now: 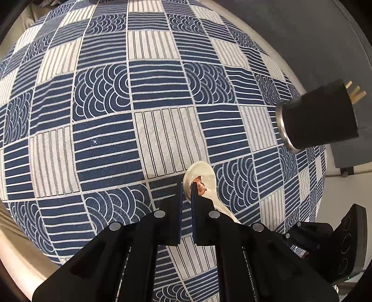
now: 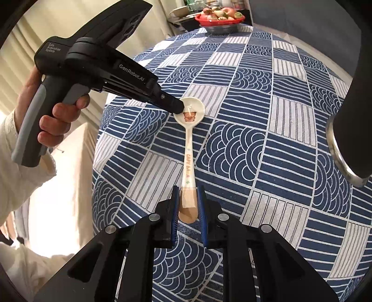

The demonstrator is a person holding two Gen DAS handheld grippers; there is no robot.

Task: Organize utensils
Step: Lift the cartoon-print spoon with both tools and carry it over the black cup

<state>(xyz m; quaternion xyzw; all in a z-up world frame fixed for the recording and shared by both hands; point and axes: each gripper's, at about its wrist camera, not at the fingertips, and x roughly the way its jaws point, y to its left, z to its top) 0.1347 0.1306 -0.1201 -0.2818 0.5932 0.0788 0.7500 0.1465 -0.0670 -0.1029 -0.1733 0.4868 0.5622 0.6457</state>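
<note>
A cream ceramic spoon (image 2: 188, 151) with a cartoon print in its bowl lies over the blue and white patterned tablecloth (image 2: 267, 139). My right gripper (image 2: 188, 204) is shut on the spoon's handle end. My left gripper (image 2: 180, 108) pinches the rim of the spoon's bowl; in the left wrist view the left gripper (image 1: 186, 185) has its jaws nearly closed on the spoon (image 1: 201, 178). A black cylindrical utensil holder (image 1: 318, 118) with wooden chopstick ends showing stands at the table's right; it also shows in the right wrist view (image 2: 348, 111).
A red bowl of fruit (image 2: 219, 17) stands at the far end of the table. The round table's edge (image 2: 97, 148) curves close on the left, with curtains beyond. The right gripper's body (image 1: 325, 239) sits at the lower right of the left wrist view.
</note>
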